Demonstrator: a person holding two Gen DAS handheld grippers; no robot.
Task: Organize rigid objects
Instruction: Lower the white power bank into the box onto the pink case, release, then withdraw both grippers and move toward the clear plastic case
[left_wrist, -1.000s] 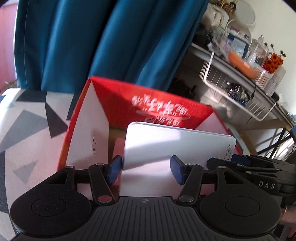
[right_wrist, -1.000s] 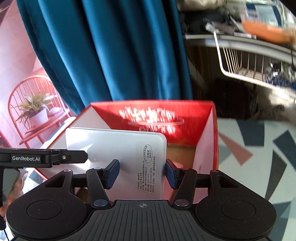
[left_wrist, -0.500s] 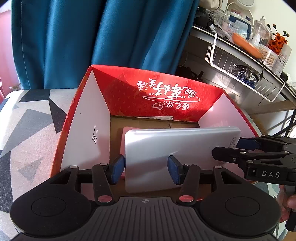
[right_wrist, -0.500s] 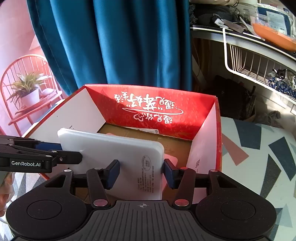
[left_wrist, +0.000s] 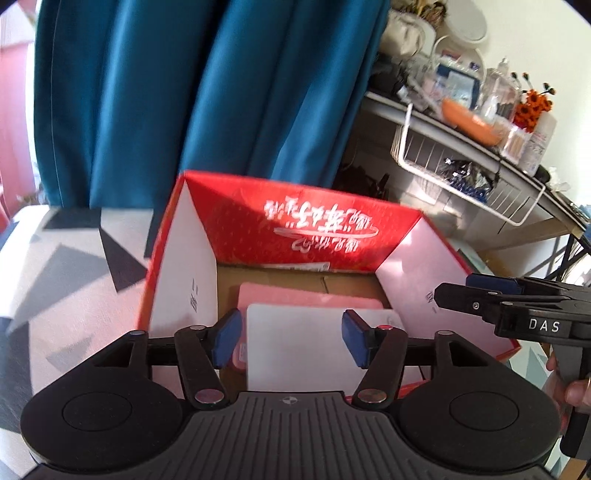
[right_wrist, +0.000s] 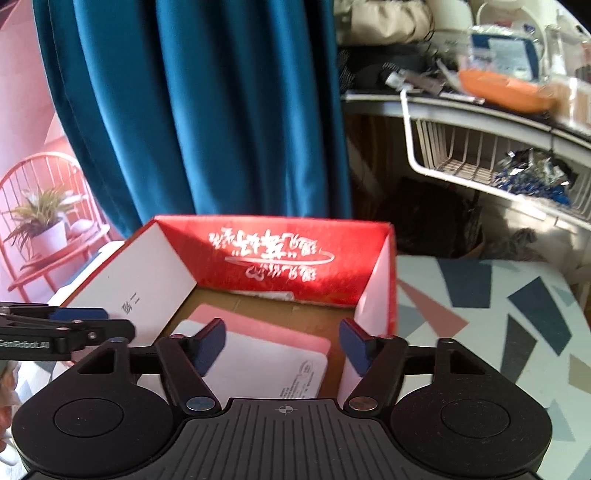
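A red cardboard box (left_wrist: 306, 229) with white inner side walls stands open on the patterned table; it also shows in the right wrist view (right_wrist: 273, 254). A flat white plastic case (left_wrist: 295, 350) lies inside on a pink case (left_wrist: 306, 295); both show in the right wrist view, white (right_wrist: 258, 365) on pink (right_wrist: 255, 325). My left gripper (left_wrist: 290, 341) is open above the white case, not touching it. My right gripper (right_wrist: 280, 345) is open above the same case. Each gripper shows from the side in the other's view.
A teal curtain (left_wrist: 184, 92) hangs behind the box. A cluttered shelf with a white wire basket (left_wrist: 461, 173) stands at the right. The table (right_wrist: 480, 314) has a geometric pattern. A red chair with a potted plant (right_wrist: 44, 225) is at the far left.
Both grippers have opened and let go of the white case, which now lies flat in the box on the pink case. Both grippers have pulled back and up.
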